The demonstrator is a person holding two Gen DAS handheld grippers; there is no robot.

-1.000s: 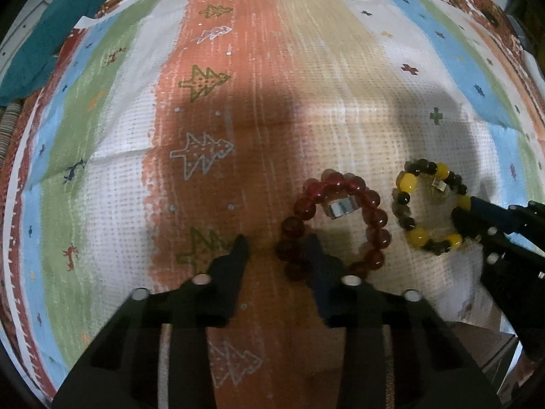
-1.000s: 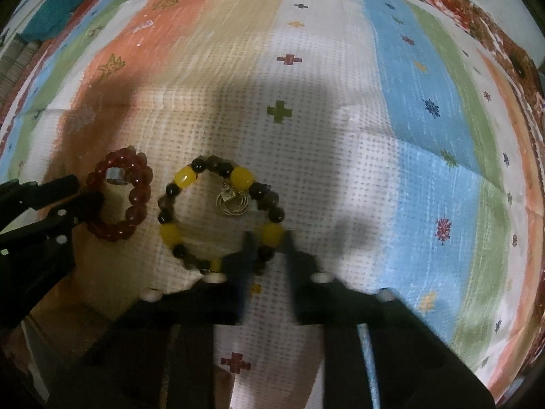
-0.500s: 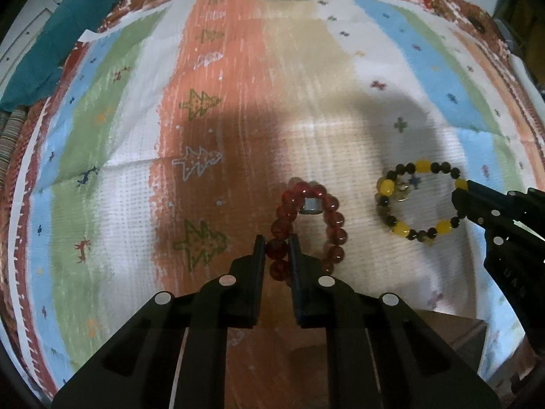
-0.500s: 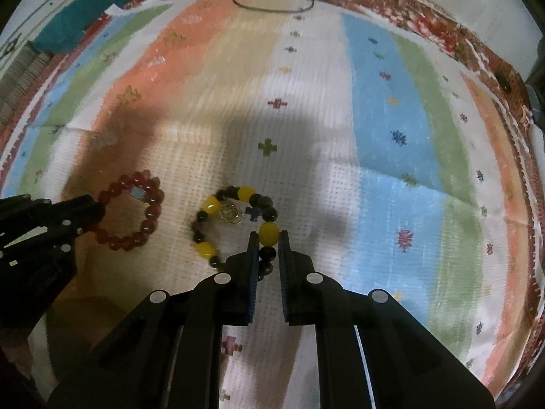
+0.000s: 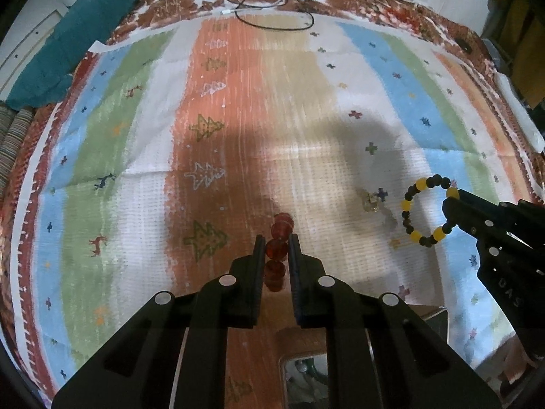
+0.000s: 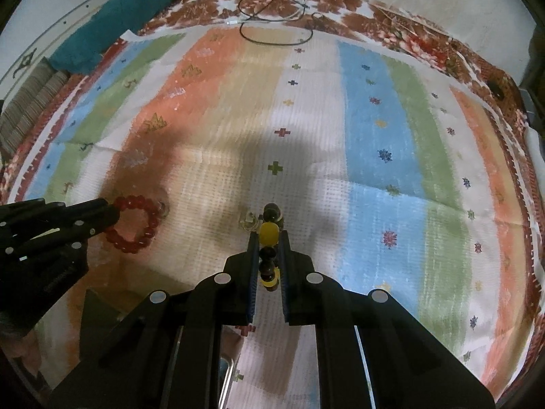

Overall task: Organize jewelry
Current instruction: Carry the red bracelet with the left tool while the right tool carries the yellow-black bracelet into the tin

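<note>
A red bead bracelet hangs edge-on between the fingers of my left gripper, which is shut on it above the striped cloth. In the right wrist view the same red bracelet shows as a full ring at the tip of the left gripper. My right gripper is shut on a yellow and black bead bracelet, which is also lifted. The left wrist view shows that bracelet as a ring held by the right gripper. A small gold charm lies on the cloth.
A teal cloth lies at the far left corner and a black cable loops along the far edge. A small mirrored box sits close under the left gripper. A small pale ring rests by the red bracelet.
The left gripper closed on the red bracelet. Both grippers rose and lifted their bracelets off the cloth, and the view widened. The gold charm stayed on the cloth.
</note>
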